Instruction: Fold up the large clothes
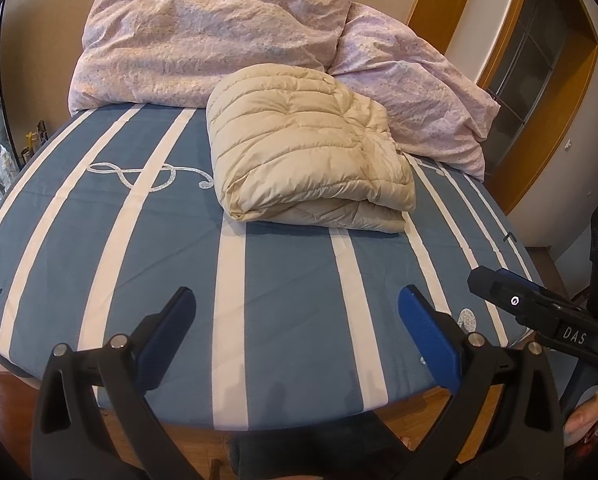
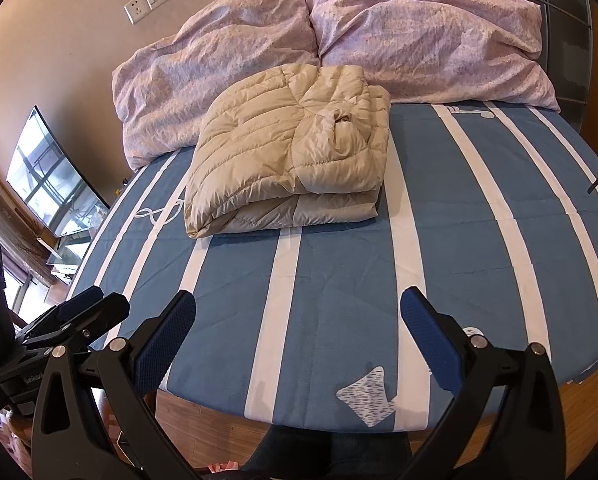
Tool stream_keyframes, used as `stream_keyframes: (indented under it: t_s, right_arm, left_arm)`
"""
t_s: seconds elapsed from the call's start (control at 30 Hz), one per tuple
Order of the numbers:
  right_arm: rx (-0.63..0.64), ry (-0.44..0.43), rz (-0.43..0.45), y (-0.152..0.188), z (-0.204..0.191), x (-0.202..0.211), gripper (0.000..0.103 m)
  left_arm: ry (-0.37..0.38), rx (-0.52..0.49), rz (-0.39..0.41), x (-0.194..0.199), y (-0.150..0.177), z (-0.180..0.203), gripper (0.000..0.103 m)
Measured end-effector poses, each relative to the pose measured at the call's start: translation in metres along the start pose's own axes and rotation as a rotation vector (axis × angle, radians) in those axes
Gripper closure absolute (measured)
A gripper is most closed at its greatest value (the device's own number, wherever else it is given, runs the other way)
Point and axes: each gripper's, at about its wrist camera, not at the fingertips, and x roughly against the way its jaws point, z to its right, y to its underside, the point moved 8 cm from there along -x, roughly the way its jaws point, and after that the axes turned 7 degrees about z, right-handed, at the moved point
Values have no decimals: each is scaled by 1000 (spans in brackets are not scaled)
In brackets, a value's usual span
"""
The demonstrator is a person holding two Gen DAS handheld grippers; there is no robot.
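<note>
Closest to us are the two grippers, both hanging over the foot edge of the bed (image 1: 283, 320). The left gripper (image 1: 297, 304) has its two blue fingers spread wide apart, and nothing is between them. The right gripper (image 2: 299, 306) looks just the same: fingers wide apart, holding nothing. In the left view you can see the right gripper poking in from the side, low over the same bed edge.

The bed has a blue sheet with white stripes and little music signs on it. Up past the middle of the bed lies the puffy cream jacket (image 2: 287, 152). It is folded into a thick, squarish bundle, with one part tucked over the top. It sits well away from both grippers, with a lot of bare sheet between it and them. Its far edge sits right by the pink pillows (image 2: 339, 44) at the head of the bed. I cannot tell for sure if it touches them.

To me the folding looks finished. The jacket is a neat pack, no sleeve hangs out that I can see, and both grippers are free and far from it. I see no other clothes on the bed waiting for a turn. If anything is left, it may be just patting the bundle flat or carrying it off the bed, but that is only my guess.
</note>
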Motion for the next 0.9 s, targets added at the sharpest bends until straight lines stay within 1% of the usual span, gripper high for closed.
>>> stream_keyframes:
  t_s: [0.9]
  right_arm:
    - [-3,0,-2,3,-3,-2,1]
  left_arm:
    - [4,-5,5,-1,0,4,2]
